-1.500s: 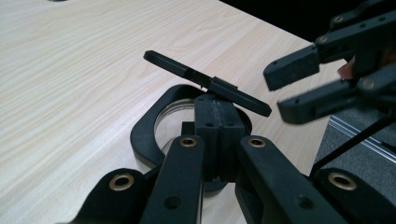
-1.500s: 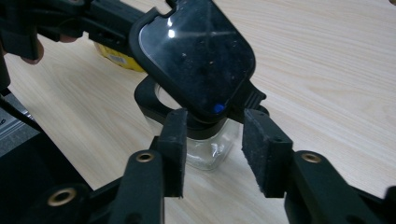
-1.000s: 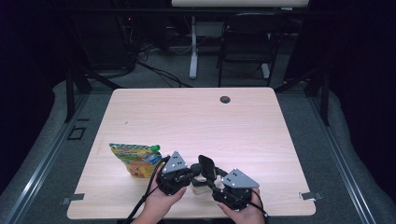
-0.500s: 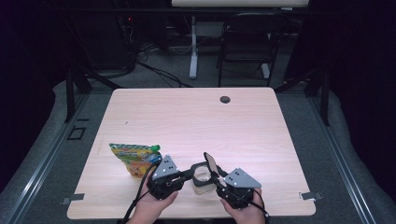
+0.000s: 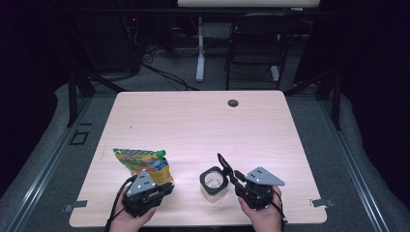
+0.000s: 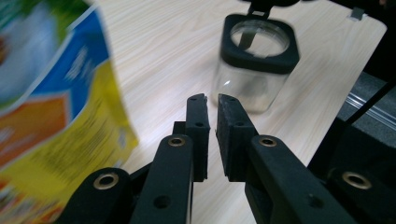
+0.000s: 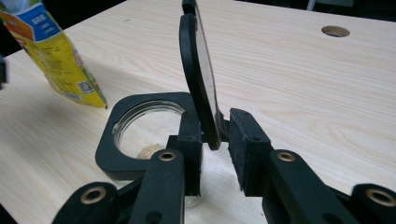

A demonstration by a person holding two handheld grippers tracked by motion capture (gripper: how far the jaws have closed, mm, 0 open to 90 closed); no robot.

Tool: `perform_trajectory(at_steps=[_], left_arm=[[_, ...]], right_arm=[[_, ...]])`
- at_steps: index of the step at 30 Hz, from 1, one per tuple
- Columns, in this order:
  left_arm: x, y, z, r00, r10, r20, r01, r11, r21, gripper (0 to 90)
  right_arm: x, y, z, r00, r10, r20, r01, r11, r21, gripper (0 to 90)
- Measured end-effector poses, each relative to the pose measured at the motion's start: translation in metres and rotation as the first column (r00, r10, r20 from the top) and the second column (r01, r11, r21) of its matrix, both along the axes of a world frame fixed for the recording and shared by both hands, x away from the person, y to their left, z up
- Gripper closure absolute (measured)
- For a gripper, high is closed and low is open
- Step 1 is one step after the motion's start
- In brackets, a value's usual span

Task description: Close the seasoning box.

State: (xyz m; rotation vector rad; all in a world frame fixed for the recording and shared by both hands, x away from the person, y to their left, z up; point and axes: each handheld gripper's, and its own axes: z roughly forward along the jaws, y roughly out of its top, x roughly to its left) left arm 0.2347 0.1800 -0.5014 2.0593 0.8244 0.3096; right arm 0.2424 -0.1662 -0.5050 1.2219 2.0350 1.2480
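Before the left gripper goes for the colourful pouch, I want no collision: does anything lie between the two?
Nothing visible does. The yellow, blue and green snack pouch lies right beside the left gripper on bare table. The clear glass jar with the black square rim, lid raised, stands apart on the gripper's other side, near the right gripper.

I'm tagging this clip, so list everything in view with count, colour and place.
Square clear glass jar with black rim: one, near edge, centre.
Black hinged jar lid: one, standing open between the right tongs' jaws.
Yellow-green printed snack pouch: one, near left.
Light wooden table: one, round cable hole at far edge.
Black chair: one, behind table.
Left tongs: black, jaws slightly apart, empty.
Right tongs: black, at the lid.
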Motion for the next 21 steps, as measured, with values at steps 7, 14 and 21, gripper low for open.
perform_trajectory(at_steps=[7,14,21], left_arm=[[-0.008,0.034,-0.005,0.9982,0.059,-0.007,-0.059,0.9982,-0.006,79.8],[-0.009,0.054,-0.009,0.9946,0.104,-0.008,-0.104,0.9940,-0.034,77.8],[-0.009,0.062,-0.015,0.9931,0.117,-0.011,-0.117,0.9928,-0.027,75.5]], right_arm=[[0.015,-0.002,-0.003,0.9990,0.038,-0.024,-0.037,0.9991,0.018,69.2],[0.023,0.005,-0.005,0.9984,0.056,-0.008,-0.056,0.9984,0.000,76.8],[0.027,0.003,-0.003,0.9978,0.065,-0.013,-0.066,0.9974,-0.029,84.2]])
